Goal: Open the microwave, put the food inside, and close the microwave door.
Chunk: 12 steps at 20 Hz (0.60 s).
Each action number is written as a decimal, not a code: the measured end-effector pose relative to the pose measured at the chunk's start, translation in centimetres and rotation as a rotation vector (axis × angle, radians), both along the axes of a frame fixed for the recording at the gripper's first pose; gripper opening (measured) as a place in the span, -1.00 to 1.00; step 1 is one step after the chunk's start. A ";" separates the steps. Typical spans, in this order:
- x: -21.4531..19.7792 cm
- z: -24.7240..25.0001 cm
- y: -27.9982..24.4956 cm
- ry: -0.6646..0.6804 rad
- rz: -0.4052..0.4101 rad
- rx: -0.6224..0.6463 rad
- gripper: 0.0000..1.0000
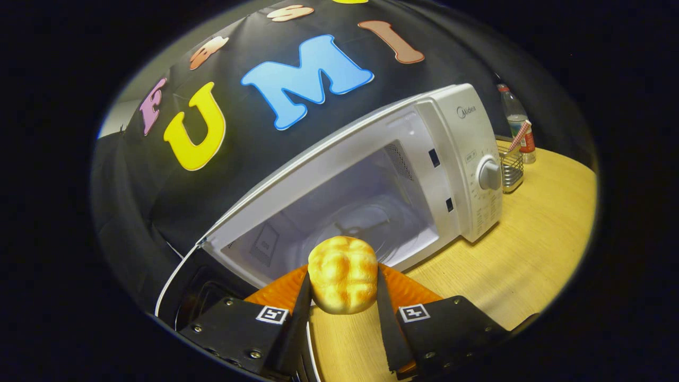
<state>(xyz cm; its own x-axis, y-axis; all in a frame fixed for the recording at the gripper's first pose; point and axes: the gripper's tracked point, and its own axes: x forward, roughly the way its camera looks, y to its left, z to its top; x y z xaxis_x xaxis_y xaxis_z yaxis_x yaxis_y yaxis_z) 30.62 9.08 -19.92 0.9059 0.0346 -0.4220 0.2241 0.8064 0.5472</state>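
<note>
Gripper (343, 297) pinching bread roll (343, 273) tight btwn both fingers; push straight into open microwave (371, 180), keep level, drop on glass plate (371, 223).

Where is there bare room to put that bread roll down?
The hand-held gripper is shut on the bread roll. Bare room: the microwave cavity just ahead, on its glass turntable, and the wooden table in front of the control panel. It is crowded behind the microwave, where a wire basket and bottle stand.

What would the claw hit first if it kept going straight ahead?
Probably nothing at once: the claw, shut on the bun, points into the open microwave. Its glass plate or back wall likely comes first; depth is unclear.
</note>
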 end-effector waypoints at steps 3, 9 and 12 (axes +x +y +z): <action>1.8 -1.7 0.3 0.005 -0.026 0.048 0.22; 4.8 -4.9 0.4 0.018 -0.052 0.137 0.22; 5.5 -5.6 0.6 0.013 -0.066 0.179 0.27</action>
